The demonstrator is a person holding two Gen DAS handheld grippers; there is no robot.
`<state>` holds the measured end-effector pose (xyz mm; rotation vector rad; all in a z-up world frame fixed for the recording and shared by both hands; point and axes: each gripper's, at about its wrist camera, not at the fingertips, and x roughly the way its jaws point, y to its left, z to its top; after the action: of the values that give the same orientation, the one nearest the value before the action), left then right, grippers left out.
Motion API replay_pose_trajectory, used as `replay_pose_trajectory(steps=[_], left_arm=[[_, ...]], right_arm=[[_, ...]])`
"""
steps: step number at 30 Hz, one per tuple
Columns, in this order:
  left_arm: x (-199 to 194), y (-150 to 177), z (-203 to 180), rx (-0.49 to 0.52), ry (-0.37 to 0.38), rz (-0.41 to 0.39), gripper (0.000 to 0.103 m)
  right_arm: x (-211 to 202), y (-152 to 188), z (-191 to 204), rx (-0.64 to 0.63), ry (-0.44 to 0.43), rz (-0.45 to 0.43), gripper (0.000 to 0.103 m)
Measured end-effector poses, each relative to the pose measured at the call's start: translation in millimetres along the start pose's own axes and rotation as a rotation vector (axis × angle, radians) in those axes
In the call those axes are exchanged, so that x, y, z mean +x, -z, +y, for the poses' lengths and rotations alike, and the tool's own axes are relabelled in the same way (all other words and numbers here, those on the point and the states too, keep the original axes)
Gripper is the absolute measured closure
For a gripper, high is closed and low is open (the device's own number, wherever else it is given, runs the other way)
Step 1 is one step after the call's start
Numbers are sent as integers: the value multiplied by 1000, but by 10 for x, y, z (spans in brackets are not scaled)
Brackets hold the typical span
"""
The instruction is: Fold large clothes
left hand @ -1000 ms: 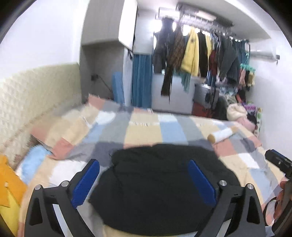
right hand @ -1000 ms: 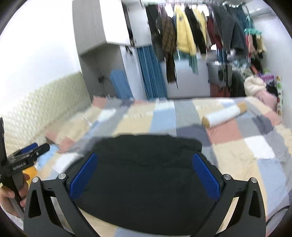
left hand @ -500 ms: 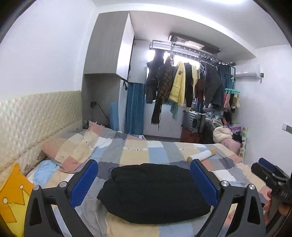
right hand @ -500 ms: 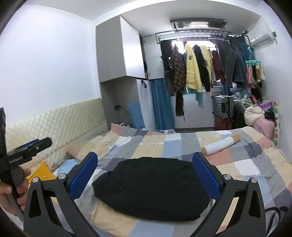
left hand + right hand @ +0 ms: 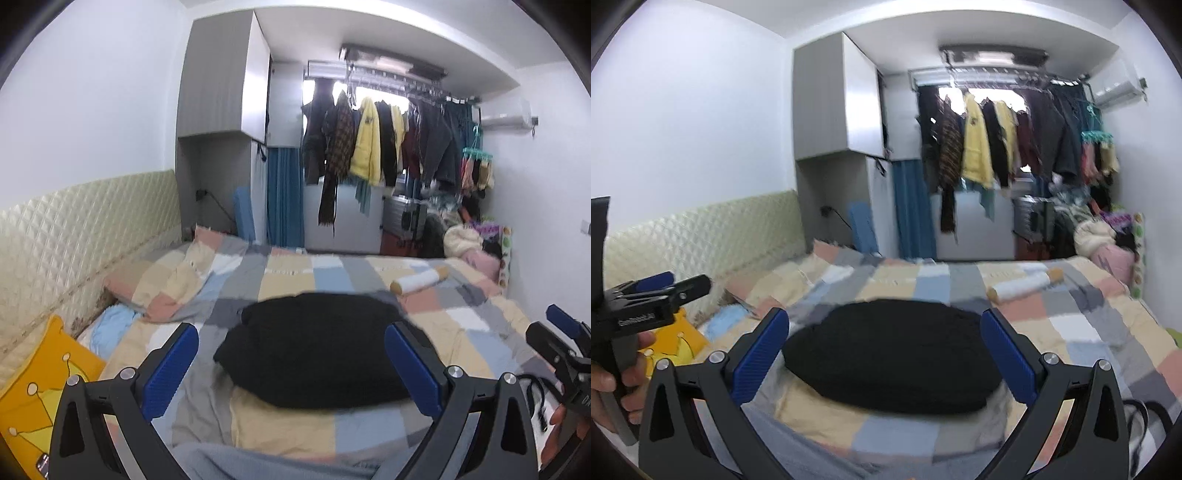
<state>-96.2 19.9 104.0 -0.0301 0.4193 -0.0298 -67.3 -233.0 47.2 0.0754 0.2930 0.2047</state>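
The black garment (image 5: 317, 347) lay folded into a rounded, compact heap on the bed (image 5: 476, 332), resting on the patchwork cover of grey, cream, pale blue and salmon squares. In the left wrist view it sat at the centre of the frame, framed between the two blue-padded fingers (image 5: 168, 369) of the left claw (image 5: 291, 367), which stood wide apart and held nothing; no pad touched the cloth. The right claw (image 5: 884, 363) showed the same picture from its own camera: fingers spread, blue pads (image 5: 1006, 360) on either side of the dark heap (image 5: 890, 354), not touching it.

Each claw appeared in the other's view. The right claw (image 5: 561, 343) sat at the 4 o'clock edge of the left view, with part of the person's hand (image 5: 554, 435) below it. The left claw (image 5: 665, 290) sat at 9 o'clock in the right view, gripped by the left hand (image 5: 617, 387).

A white roll with tan ends (image 5: 421, 282) lay on the bed beyond the garment, toward 2 o'clock and well apart from it. A pillow (image 5: 159, 284) in the same patchwork lay at 10 o'clock against the quilted headboard (image 5: 74, 236), and a yellow cushion (image 5: 40, 387) sat at 8 o'clock. At 12 o'clock, past the foot of the bed, hanging clothes (image 5: 369, 147) crowded a rail, a yellow jacket among dark ones.
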Motion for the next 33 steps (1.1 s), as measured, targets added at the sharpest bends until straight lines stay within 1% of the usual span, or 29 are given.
replay_pose_trajectory(steps=[2, 6, 11, 17, 24, 33], left_arm=[[86, 108, -18, 7, -9, 35, 1], [257, 333, -66, 12, -1, 97, 1], [466, 535, -134, 26, 0, 160, 1], [678, 643, -164, 19, -5, 218, 1], [839, 672, -172, 9, -10, 248, 1], [919, 631, -218, 1, 2, 258, 1]], right_arm=[[24, 116, -69, 37, 8, 37, 0], [50, 327, -171, 89, 15, 88, 0], [137, 507, -176, 87, 21, 136, 0], [321, 677, -185, 79, 14, 203, 0], [492, 752, -221, 84, 25, 243, 0], [622, 735, -232, 85, 38, 261, 0]])
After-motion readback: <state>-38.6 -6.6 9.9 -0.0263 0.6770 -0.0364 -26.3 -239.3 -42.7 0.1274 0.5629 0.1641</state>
